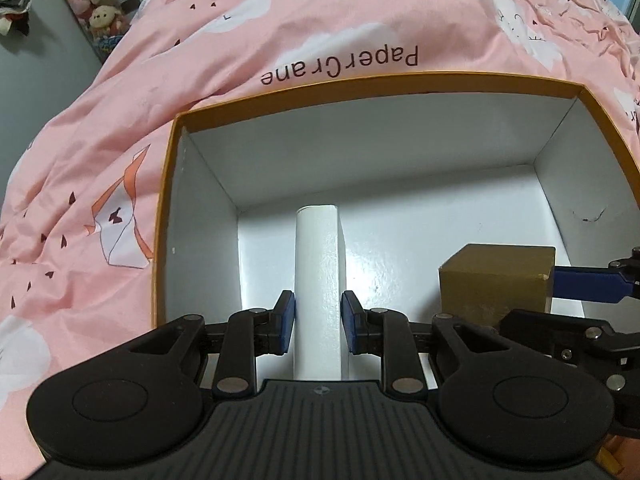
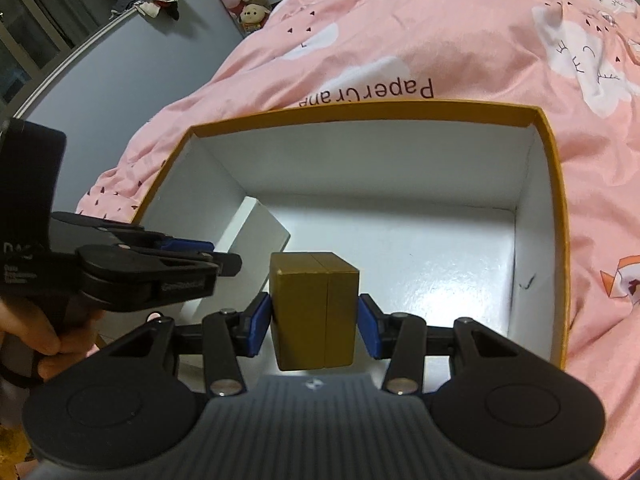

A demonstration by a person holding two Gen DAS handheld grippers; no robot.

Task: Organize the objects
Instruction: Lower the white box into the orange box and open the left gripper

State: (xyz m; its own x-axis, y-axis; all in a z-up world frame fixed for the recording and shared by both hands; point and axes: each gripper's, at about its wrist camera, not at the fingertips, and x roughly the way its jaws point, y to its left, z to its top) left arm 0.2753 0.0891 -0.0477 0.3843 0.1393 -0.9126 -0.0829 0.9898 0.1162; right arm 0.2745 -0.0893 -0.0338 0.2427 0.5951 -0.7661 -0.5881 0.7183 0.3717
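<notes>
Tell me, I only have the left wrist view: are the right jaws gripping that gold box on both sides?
Observer: Yes. The right gripper has a blue pad against each side of the gold box.
Operator: Is the white thing in my jaws a tube?
Observer: No. The white box is flat with a broad face; you only see its narrow edge.
Operator: Anything on the gold box facing the right camera?
Observer: A seam runs down its middle.

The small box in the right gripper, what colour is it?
Dull gold-brown small box; the right wrist view shows it best.
</notes>
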